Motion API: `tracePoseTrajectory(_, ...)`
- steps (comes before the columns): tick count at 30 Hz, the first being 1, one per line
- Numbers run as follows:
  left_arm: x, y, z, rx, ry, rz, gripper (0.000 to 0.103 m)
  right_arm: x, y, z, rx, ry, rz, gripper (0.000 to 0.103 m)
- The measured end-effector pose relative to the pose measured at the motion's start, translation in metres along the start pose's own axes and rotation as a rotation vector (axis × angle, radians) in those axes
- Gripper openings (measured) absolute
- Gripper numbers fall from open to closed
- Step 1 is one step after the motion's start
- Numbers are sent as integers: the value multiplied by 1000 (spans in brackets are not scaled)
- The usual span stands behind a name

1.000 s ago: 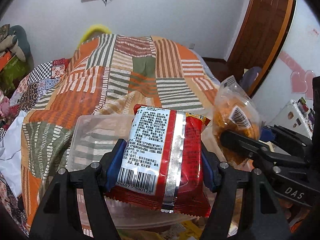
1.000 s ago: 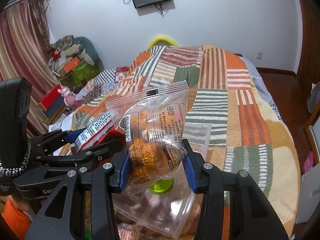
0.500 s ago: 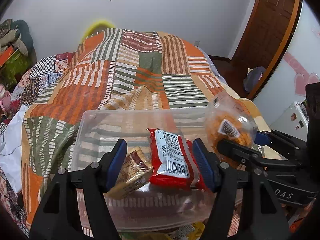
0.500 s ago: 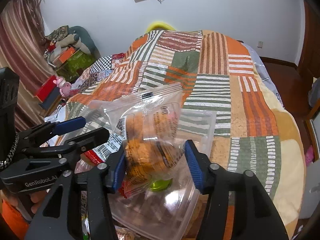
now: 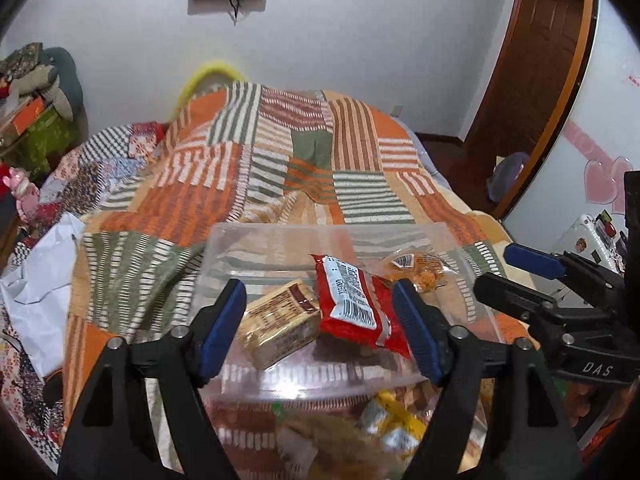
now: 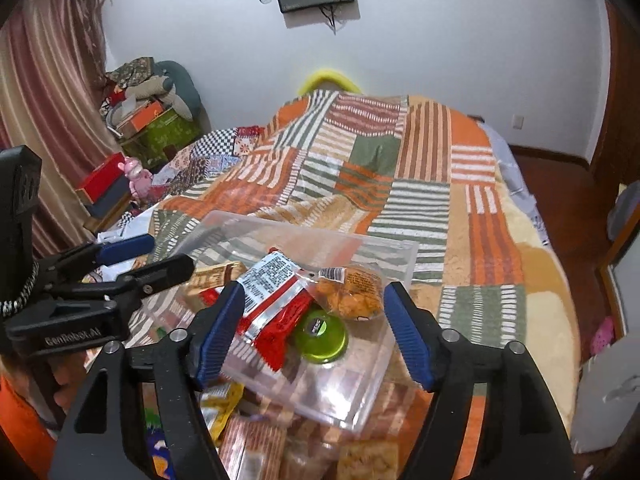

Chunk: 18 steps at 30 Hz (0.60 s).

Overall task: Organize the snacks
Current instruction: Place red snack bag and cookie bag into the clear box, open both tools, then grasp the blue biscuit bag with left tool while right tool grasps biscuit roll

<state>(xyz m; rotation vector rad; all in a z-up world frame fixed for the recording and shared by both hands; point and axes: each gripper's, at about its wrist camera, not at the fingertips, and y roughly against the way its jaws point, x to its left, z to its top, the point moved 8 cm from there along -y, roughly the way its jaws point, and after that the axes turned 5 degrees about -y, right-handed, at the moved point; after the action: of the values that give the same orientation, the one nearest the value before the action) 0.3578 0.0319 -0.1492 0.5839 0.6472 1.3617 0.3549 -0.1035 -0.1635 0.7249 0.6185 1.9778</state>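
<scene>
My left gripper (image 5: 320, 330) and right gripper (image 6: 310, 330) have just been opening, nothing between them. The red packet (image 5: 354, 306) in the clear bin (image 5: 280, 236) is light, crinkly, slippery; I'd pinch its sealed edge.

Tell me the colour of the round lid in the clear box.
Lime green round lid with a dark label; clearest in the right wrist view.

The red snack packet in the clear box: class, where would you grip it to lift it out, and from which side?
Grip the red snack packet across its puffy middle, coming from above with fingers on its two long edges. It lies tilted, propped on the tan biscuit pack, so its upper face is exposed. The clear box walls block a sideways approach.
</scene>
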Motion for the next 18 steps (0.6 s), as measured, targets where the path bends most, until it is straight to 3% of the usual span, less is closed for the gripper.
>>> tracePoseTrajectory(4, 2, 28, -7, -32, -16, 11, 81, 6, 20, -8, -25, 25, -7, 71)
tracePoseTrajectory(9, 4, 63, -28, -64, -37, 29, 87, 15, 44, -24, -61, 52, -16, 81)
tracePoseTrajectory(18, -2, 83, -84, -25, -60, 38, 96, 31, 54, -66, -30, 97, -22, 83)
